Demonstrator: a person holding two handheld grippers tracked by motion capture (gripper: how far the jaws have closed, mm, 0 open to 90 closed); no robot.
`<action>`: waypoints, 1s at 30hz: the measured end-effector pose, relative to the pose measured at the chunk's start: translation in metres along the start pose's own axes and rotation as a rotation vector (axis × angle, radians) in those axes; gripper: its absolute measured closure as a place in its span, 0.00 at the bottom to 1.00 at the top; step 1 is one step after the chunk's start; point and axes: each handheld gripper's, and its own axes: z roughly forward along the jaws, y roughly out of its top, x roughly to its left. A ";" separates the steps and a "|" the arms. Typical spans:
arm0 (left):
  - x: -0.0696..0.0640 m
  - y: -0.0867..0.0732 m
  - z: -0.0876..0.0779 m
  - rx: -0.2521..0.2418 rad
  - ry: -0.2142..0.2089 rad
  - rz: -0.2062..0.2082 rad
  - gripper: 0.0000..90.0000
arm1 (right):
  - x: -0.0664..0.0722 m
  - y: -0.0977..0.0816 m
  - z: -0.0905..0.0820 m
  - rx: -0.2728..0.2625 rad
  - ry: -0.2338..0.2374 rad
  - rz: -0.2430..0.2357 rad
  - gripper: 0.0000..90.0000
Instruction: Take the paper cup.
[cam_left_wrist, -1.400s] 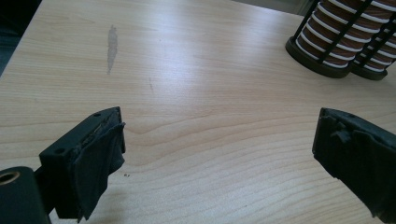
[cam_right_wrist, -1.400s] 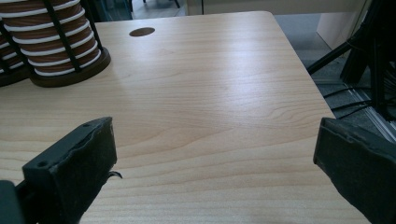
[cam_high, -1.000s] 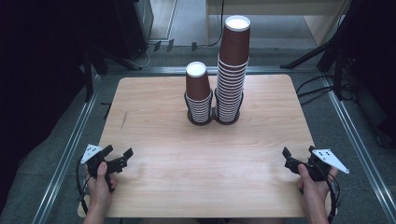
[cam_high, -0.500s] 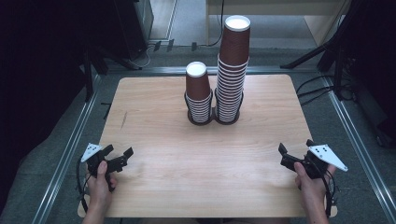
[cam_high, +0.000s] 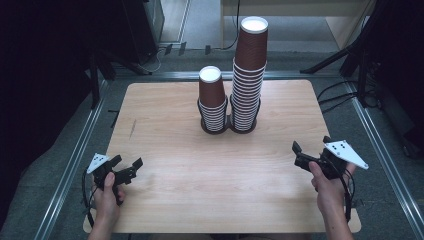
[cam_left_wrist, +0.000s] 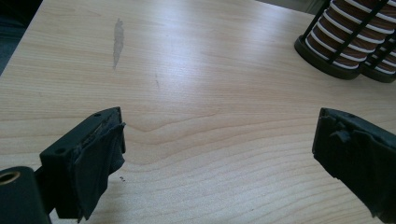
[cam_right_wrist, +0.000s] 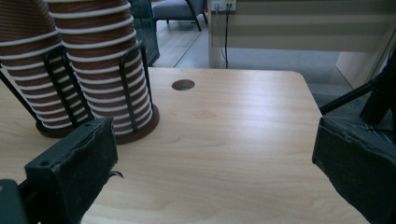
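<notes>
Left gripper (cam_high: 125, 169): held low over the near left corner of the table (cam_high: 165, 200), jaws wide apart with bare wood between them.
Right gripper (cam_high: 305, 156): held near the table's right edge, jaws likewise spread wide and clamping nothing.
Short cup stack (cam_high: 213, 102): brown paper cups in a black wire holder (cam_high: 214, 126), well ahead of both grippers, to the right of the left one and to the left of the right one.
Tall cup stack (cam_high: 248, 70): touching the short stack's holder on its right, the nearer of the two to the right gripper.
Open room: a broad stretch of bare tabletop lies between the two grippers and from them forward to the holders.
Edges: the left hand (cam_high: 107, 200) sits at the near edge; the right hand (cam_high: 327, 187) sits close to the right edge.
Tabletop marks: a grey smear (cam_left_wrist: 118, 39) ahead of the left gripper; a round hole (cam_right_wrist: 183, 84) beyond the right gripper's jaws.
Writing: no legible lettering on the cups or grippers.
</notes>
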 end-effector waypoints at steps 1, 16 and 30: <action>0.000 0.000 0.000 0.000 0.000 0.000 0.03 | 0.000 0.000 0.000 0.000 0.000 0.000 0.00; 0.001 0.000 0.000 -0.001 -0.011 -0.008 0.03 | 0.025 0.040 0.019 -0.029 0.060 -0.028 0.00; 0.001 0.000 0.000 -0.005 -0.012 -0.006 0.03 | 0.059 0.070 0.041 -0.048 0.112 -0.049 0.00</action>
